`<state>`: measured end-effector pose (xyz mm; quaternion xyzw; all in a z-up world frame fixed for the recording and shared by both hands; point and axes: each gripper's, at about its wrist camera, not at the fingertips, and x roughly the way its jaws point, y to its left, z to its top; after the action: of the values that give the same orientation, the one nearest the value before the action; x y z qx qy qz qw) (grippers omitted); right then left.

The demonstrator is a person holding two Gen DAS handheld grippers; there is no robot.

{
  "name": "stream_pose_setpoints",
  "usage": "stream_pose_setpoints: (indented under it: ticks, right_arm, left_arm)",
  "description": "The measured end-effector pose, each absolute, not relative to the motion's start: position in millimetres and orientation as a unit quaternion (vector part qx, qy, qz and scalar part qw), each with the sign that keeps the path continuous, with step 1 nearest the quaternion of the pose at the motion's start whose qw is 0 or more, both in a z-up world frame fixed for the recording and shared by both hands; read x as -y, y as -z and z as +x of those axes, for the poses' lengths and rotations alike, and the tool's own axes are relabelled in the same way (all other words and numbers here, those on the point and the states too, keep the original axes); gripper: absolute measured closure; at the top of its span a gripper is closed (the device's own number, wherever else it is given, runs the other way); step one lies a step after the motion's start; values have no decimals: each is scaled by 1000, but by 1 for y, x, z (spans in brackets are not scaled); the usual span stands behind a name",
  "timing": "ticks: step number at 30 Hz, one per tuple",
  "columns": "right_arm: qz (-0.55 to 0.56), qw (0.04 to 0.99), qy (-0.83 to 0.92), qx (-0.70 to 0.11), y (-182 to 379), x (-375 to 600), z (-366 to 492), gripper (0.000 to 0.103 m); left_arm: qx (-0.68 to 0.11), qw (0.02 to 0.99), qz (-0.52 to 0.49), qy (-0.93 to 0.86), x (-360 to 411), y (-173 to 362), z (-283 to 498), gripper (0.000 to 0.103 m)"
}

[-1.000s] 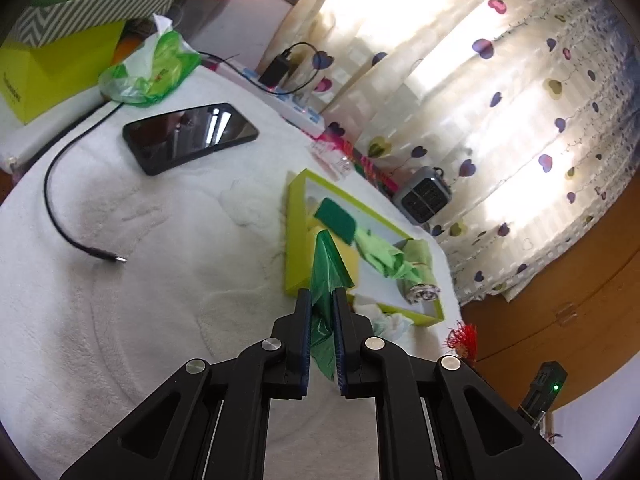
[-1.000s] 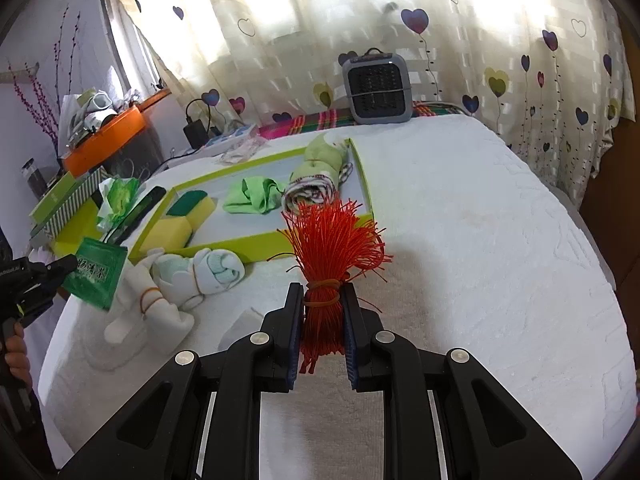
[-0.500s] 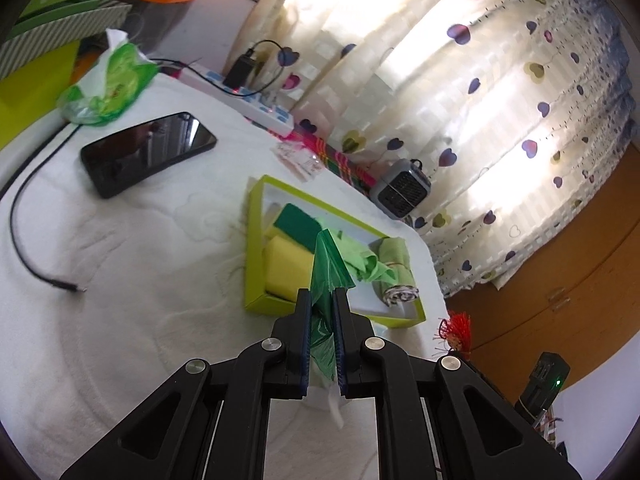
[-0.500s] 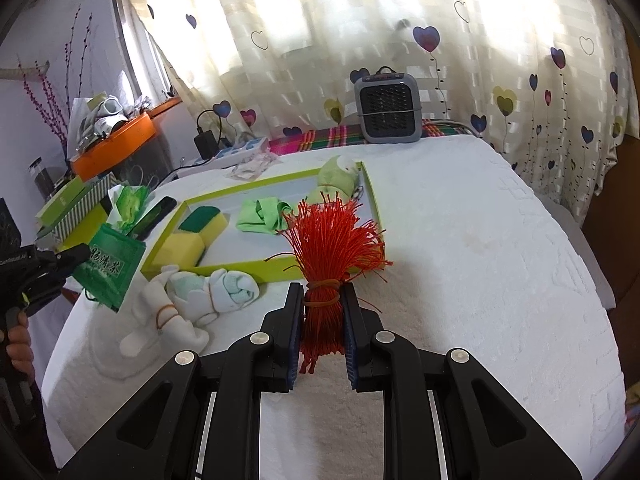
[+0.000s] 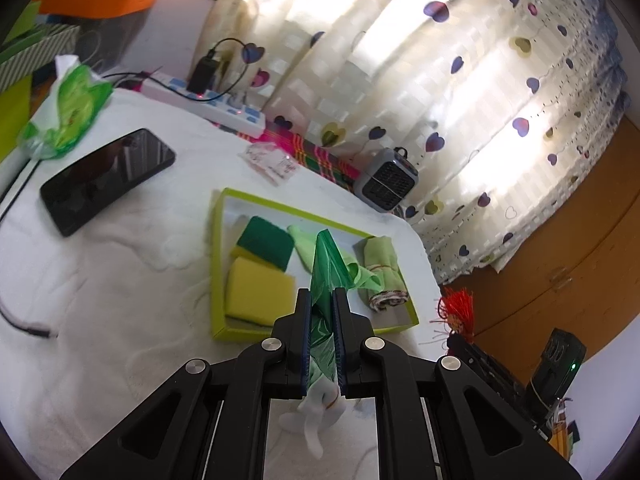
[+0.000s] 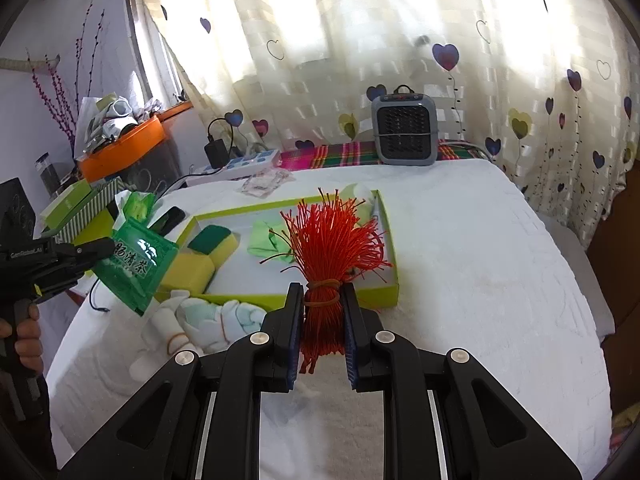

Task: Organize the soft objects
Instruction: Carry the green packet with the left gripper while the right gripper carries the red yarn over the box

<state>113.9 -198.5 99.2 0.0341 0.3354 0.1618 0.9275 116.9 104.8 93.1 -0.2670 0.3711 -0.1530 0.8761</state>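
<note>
Two grippers are loaded, each pinching something soft above the white-covered bed [image 6: 480, 264]. At the far left of the right wrist view, my left gripper [image 6: 100, 250] is clamped on a green packet [image 6: 136, 266] that hangs in the air beside the lime tray [image 6: 390, 240]; in its own camera the left gripper [image 5: 322, 336] shows that packet [image 5: 324, 272] squeezed flat between the pads. Low and left of centre, rolled white socks [image 6: 208, 318] lie on the bed just before the tray. Inside the tray sit yellow and green sponges [image 6: 204, 252] and a light green cloth [image 6: 264, 240]. At centre, my right gripper [image 6: 322, 320] pinches a red string bundle [image 6: 332, 248] at its banded waist.
</note>
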Motion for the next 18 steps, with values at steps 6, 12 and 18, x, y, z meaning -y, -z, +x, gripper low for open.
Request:
stream_pose_setpoints:
  ticks: [6, 12, 18]
  right_arm:
    - [17, 927, -169, -335, -103, 187, 130, 84]
    - [8, 922, -178, -345, -100, 175, 151, 84]
    - [-2, 915, -181, -361, -92, 162, 177, 84]
  left_arm:
    - [-378, 874, -259, 162, -94, -93, 138, 94]
    - [-386, 872, -250, 168, -83, -90, 162, 94]
    - [-402, 870, -235, 164, -72, -80, 190, 94]
